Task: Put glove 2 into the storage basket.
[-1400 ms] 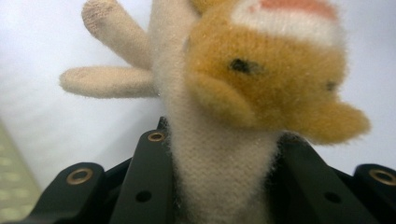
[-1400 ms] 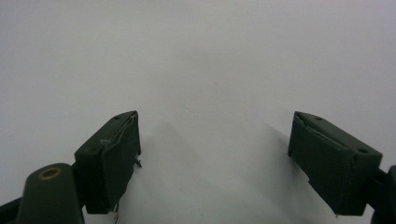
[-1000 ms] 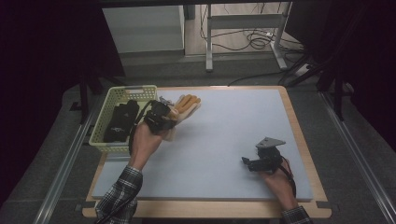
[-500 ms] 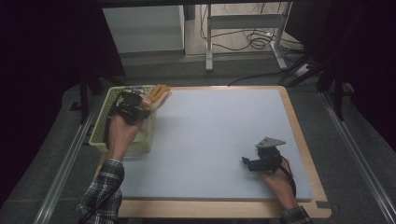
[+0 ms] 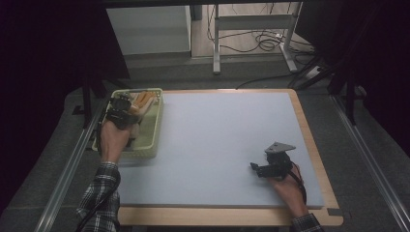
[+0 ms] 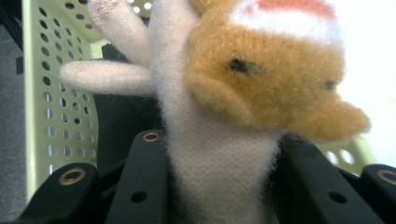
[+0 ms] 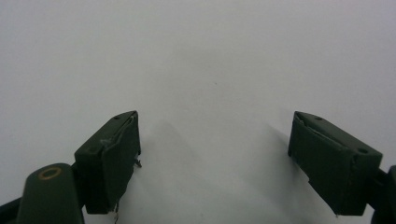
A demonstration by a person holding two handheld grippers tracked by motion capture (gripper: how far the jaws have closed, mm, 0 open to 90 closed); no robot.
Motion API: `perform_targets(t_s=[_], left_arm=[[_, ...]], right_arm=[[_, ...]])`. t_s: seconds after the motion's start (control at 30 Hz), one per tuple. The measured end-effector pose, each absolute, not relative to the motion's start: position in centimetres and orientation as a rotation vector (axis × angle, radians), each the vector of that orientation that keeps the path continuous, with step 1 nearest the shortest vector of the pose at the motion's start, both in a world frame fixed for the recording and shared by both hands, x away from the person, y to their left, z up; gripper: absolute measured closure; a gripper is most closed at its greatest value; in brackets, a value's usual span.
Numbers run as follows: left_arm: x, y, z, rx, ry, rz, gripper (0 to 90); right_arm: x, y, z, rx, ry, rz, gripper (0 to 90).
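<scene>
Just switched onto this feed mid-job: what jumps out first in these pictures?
The orange-and-white plush toy stands out first, clamped in the left gripper and held over the pale green perforated plastic basket at the table's left edge. Next is the wide light-blue mat covering the wooden table, where the right gripper rests near the front right with its jaws open on nothing.

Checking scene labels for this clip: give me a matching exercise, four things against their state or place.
Things:
1. plush toy
2. basket
3. left gripper
4. right gripper

States:
A. open over the bare mat, nothing between the jaws
B. pale green, perforated walls, at the table's left edge
C. white and orange, clamped by its white body
D. shut on the toy, over the basket

Pairs: 1-C, 2-B, 3-D, 4-A
</scene>
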State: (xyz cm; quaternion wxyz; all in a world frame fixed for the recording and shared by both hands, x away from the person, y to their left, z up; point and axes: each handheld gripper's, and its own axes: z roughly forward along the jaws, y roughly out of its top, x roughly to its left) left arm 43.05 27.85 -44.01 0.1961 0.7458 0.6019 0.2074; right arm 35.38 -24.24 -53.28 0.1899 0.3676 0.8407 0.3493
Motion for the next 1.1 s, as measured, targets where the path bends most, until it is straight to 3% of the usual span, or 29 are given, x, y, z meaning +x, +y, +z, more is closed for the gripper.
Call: perform_targets(t_s=[0.4,0.57,0.67,0.77,0.87,0.9,1.03,1.1], left_arm=[[46.6,26.5,-48.1,2.176,1.795,0.547,65.5],[47.1,25.8,-49.0,2.202,1.76,0.498,63.9],[47.6,25.0,-49.9,2.257,1.741,0.409,52.3],[47.6,24.8,-49.7,2.284,1.756,0.524,38.1],[47.1,25.8,-48.8,2.236,1.75,0.497,17.9],[46.8,26.1,-48.3,2.211,1.739,0.482,14.9],[45.6,26.7,-46.3,2.16,1.657,0.469,10.9],[45.2,27.1,-45.6,2.128,1.623,0.442,15.5]], right_arm=[[35.4,-24.2,-53.3,1.033,2.363,0.983,16.5],[35.4,-24.2,-53.3,1.033,2.363,0.983,16.5],[35.4,-24.2,-53.3,1.034,2.363,0.983,16.5],[35.4,-24.2,-53.3,1.032,2.362,0.983,16.5],[35.4,-24.2,-53.3,1.033,2.363,0.983,16.5],[35.4,-24.2,-53.3,1.034,2.363,0.983,16.5],[35.4,-24.2,-53.3,1.033,2.363,0.982,16.5],[35.4,-24.2,-53.3,1.033,2.363,0.982,16.5]])
